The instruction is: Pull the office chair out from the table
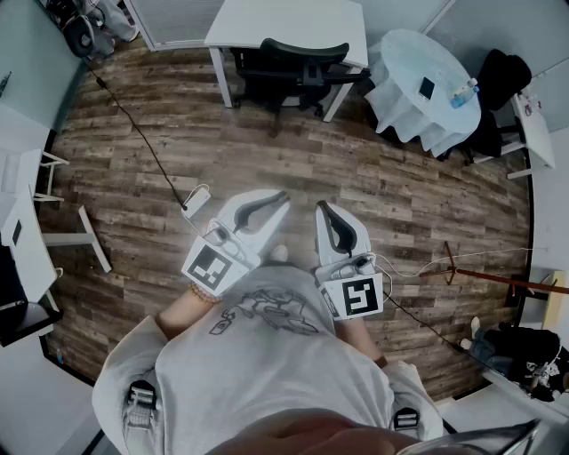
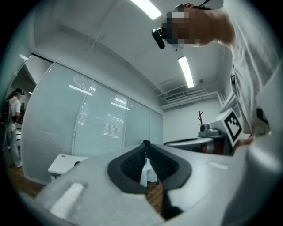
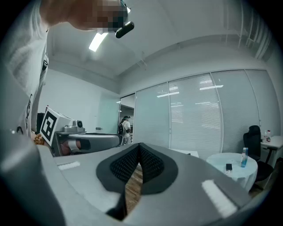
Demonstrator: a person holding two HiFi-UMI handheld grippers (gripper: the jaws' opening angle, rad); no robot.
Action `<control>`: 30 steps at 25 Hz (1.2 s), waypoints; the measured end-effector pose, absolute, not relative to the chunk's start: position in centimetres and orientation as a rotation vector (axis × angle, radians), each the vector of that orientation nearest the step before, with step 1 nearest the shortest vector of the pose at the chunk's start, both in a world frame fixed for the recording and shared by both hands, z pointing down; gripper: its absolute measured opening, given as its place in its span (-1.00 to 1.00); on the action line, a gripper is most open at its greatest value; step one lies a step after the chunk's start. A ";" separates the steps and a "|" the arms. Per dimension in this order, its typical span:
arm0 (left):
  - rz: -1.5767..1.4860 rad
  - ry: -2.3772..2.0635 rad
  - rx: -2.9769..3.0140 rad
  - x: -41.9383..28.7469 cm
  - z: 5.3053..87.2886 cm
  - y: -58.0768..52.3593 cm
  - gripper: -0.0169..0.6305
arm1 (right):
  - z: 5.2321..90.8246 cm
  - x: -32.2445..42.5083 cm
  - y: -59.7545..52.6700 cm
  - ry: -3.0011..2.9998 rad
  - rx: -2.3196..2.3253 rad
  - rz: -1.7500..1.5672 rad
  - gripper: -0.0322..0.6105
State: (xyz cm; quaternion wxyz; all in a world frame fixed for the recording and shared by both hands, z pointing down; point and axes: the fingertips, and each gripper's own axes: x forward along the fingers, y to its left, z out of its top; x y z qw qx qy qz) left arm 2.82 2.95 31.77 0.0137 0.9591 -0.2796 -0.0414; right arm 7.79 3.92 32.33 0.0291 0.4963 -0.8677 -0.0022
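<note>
The black office chair (image 1: 293, 64) is pushed in under the white table (image 1: 286, 19) at the far end of the room, across the wooden floor. Both grippers are held close to the person's body, well short of the chair. My left gripper (image 1: 283, 197) (image 2: 145, 143) is level, its tips meet, and it holds nothing. My right gripper (image 1: 320, 206) (image 3: 139, 145) sits beside it, shut and empty. The left gripper view shows a corner of the white table (image 2: 65, 161); the chair does not show in either gripper view.
A round table with a white cloth (image 1: 422, 89) (image 3: 232, 164), bearing a bottle (image 1: 462, 91), stands right of the chair, with a dark chair (image 1: 502, 75) behind it. A cable (image 1: 142, 133) runs over the floor. A wooden stand (image 1: 480, 271) is at right, white desks (image 1: 22, 222) at left.
</note>
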 end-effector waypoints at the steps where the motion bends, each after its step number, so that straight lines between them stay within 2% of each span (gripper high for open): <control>1: -0.137 -0.870 2.988 3.1 31.7 2.9 -0.86 | 32.4 8.0 3.9 -2.675 1.531 -0.009 -0.88; 20: -0.099 -0.904 2.975 8.8 33.8 1.2 -0.84 | 33.9 13.7 1.5 -2.723 1.532 -0.007 -0.88; 24: -0.098 -0.936 2.981 8.2 33.8 -1.1 -0.80 | 33.9 13.4 -0.6 -2.716 1.495 -0.052 -0.82; 30: -0.093 -0.988 2.973 6.4 34.8 -6.9 -0.75 | 34.9 12.0 -6.0 -2.703 1.414 -0.096 -0.64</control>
